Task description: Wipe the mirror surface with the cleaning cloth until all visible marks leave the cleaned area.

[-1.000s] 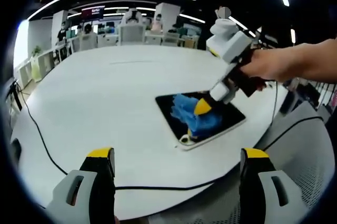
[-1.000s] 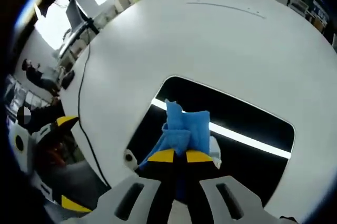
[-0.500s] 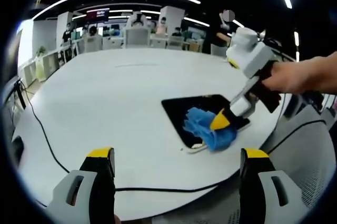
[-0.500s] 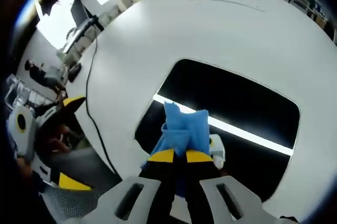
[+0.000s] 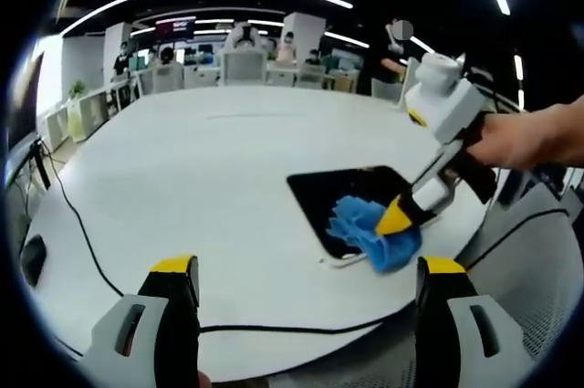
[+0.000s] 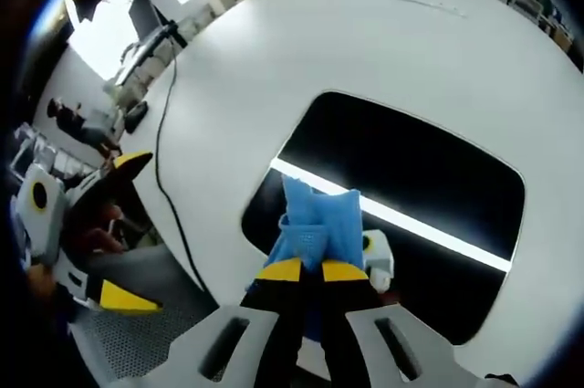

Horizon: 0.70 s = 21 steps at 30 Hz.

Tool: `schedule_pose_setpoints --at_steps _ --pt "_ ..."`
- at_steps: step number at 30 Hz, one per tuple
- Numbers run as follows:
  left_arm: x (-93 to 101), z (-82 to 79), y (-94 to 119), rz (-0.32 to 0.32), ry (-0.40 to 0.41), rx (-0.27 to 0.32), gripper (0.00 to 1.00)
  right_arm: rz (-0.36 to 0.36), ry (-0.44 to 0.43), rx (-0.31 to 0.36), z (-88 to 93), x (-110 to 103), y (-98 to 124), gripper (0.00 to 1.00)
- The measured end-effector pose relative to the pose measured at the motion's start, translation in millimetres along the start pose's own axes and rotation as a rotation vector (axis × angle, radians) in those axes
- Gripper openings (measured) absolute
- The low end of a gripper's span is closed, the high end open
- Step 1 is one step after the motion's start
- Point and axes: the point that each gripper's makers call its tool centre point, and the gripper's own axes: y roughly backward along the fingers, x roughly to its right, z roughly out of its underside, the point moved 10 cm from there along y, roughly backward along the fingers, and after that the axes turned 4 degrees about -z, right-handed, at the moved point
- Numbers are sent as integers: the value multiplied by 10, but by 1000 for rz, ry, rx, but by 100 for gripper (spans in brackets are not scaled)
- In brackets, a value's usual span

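cloth at the mirror's near corner, most of the glass still ahead

the mirror lies flat on the round white surface, close to the edge nearest the person, a dark rounded rectangle whose long axis runs away from that edge toward the middle of the surface. in the right gripper view the glass carries a bright reflected strip of ceiling light across it; i can't make out any marks on it from here, so how clean it is i cannot say.

the right gripper has its yellow-tipped jaws pressed together on a bunched blue cloth, and the cloth is down on the mirror at its near end, by the corner closest to the surface edge. from the left gripper view, the cloth spills a little over that corner onto the white surface, with the right gripper angled down into it from a hand at the right. a small white and yellow piece sits just beside the cloth at the mirror's rim; i can't tell what it is.

from those jaws, nearly all the glass lies forward, so a push away along the long axis looks like the natural stroke.

the left gripper hangs back over the near edge, jaws spread wide and holding nothing, well apart from the mirror. a black cable trails across the surface toward that edge.
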Motion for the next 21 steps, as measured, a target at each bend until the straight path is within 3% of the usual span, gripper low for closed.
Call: schedule_pose_setpoints --at_steps 7,13,21 --pt "9 4 3 -7 14 -2 99 -28 6 25 25 53 4 0" --pt "43 -11 -9 31 19 12 99 -16 2 17 54 101 61 0" --pt "28 15 -9 11 7 -30 99 -17 -15 21 114 217 125 0"
